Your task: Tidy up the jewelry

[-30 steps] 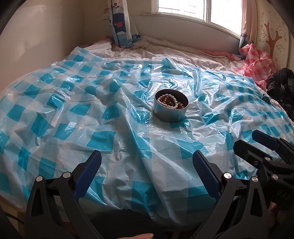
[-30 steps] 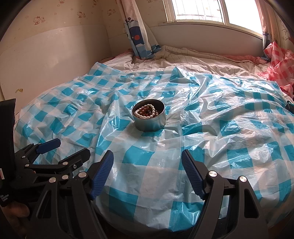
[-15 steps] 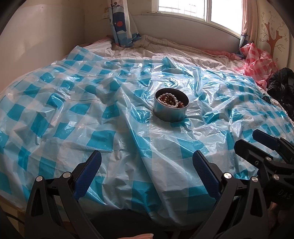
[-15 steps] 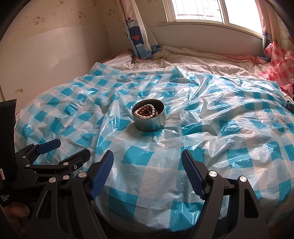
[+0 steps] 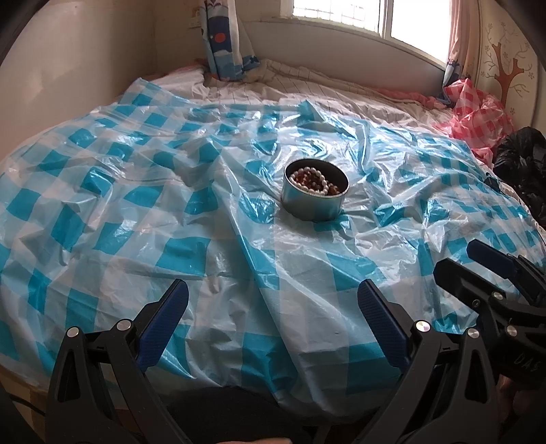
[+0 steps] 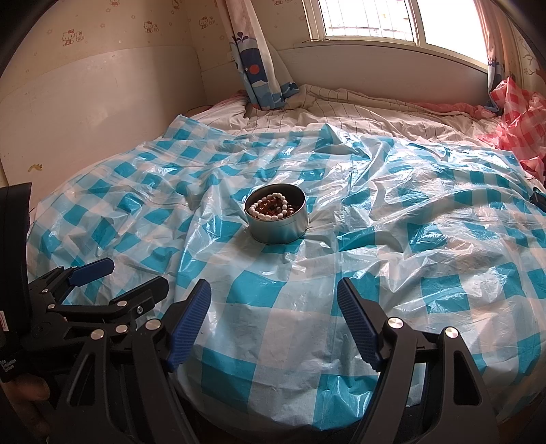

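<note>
Here, one bed under a crinkled blue-and-white checked plastic sheet [image 5: 143,218]. Mid-frame: round metal tin [image 5: 315,191] holding a white bead bracelet [image 5: 309,177] and brown beads. Upper frame: window [image 6: 368,20], cartoon curtain [image 6: 256,58]. Right edge: red checked plastic [image 5: 477,112]. Lower frame: left gripper [image 5: 273,317] and right gripper [image 6: 273,317], both spread wide, empty.

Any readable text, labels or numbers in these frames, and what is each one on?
"DAS": scratched faintly on the right gripper body, left wrist view; reading uncertain.
White print, perhaps ending "System": on the left gripper body at the lower left edge, right wrist view; too small to read.
Red-and-white sticker above it: unreadable.
Tin, beads, sheet: no text.
</note>
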Available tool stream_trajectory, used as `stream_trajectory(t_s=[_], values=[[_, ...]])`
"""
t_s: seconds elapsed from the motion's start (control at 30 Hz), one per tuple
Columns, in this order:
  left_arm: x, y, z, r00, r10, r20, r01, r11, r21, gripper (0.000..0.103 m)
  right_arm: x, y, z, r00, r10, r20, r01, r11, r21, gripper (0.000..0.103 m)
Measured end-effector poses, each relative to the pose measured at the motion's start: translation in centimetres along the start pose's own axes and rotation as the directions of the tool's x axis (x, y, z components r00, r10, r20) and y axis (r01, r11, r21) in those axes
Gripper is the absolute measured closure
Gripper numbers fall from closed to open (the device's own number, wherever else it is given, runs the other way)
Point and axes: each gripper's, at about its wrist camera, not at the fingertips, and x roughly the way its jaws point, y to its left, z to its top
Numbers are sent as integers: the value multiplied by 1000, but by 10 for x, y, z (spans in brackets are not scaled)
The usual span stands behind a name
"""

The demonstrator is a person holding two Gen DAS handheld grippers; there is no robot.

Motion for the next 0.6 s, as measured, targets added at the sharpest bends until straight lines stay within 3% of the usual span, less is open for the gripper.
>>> stream_trajectory(t_s=[0.17, 0.43, 0.6], values=[[-10, 2, -1, 997, 47, 60, -47, 999, -1, 8, 0, 0, 0, 1000, 1, 2, -1, 1000, 3, 30], [9, -4, 0, 997, 60, -54, -59, 998, 28, 8, 0, -2, 1, 1000, -1, 2, 1, 1000, 7, 28], [6, -13, -4, 994, 105, -27, -103, 992, 71, 8, 1, -3, 1, 1000, 1, 1, -1, 1000, 9, 27]])
